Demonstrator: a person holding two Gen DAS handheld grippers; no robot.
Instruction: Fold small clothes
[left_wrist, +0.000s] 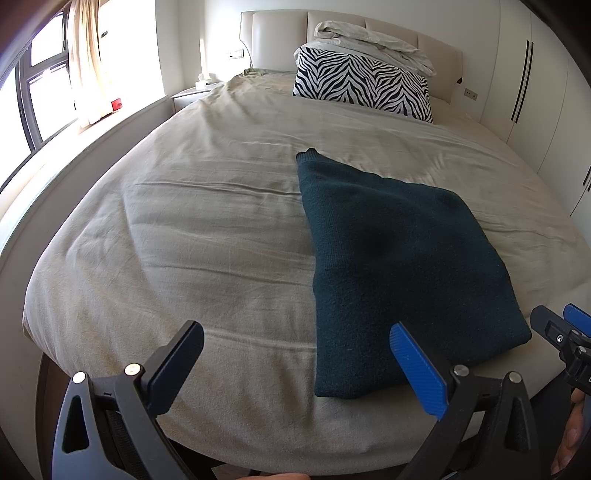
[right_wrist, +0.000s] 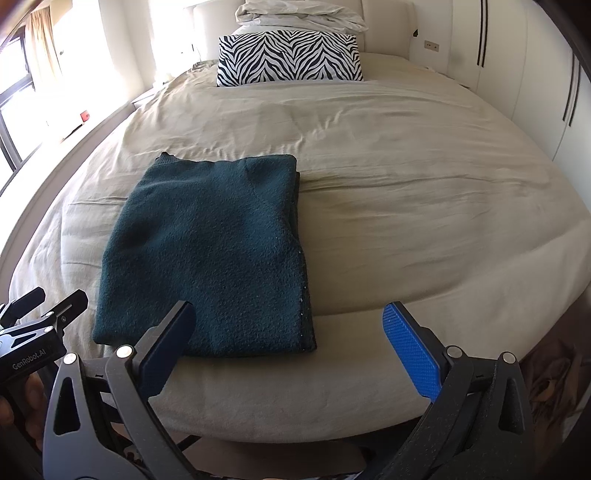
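A dark teal knit garment (left_wrist: 391, 266) lies folded into a flat rectangle on the beige bed cover (left_wrist: 184, 229), near the foot edge. It also shows in the right wrist view (right_wrist: 210, 251). My left gripper (left_wrist: 295, 365) is open and empty, held above the foot edge just left of the garment's near corner. My right gripper (right_wrist: 288, 354) is open and empty, held above the foot edge at the garment's near right corner. The right gripper's tips show at the right edge of the left wrist view (left_wrist: 565, 328). The left gripper shows at the left of the right wrist view (right_wrist: 44, 314).
A zebra-print pillow (left_wrist: 362, 85) with a crumpled pale duvet (left_wrist: 373, 44) on top stands at the padded headboard (left_wrist: 277, 37). A window with curtains (left_wrist: 85, 62) and a ledge run along the left. White wardrobe doors (left_wrist: 535, 92) line the right. A nightstand (left_wrist: 188, 96) sits at the far left.
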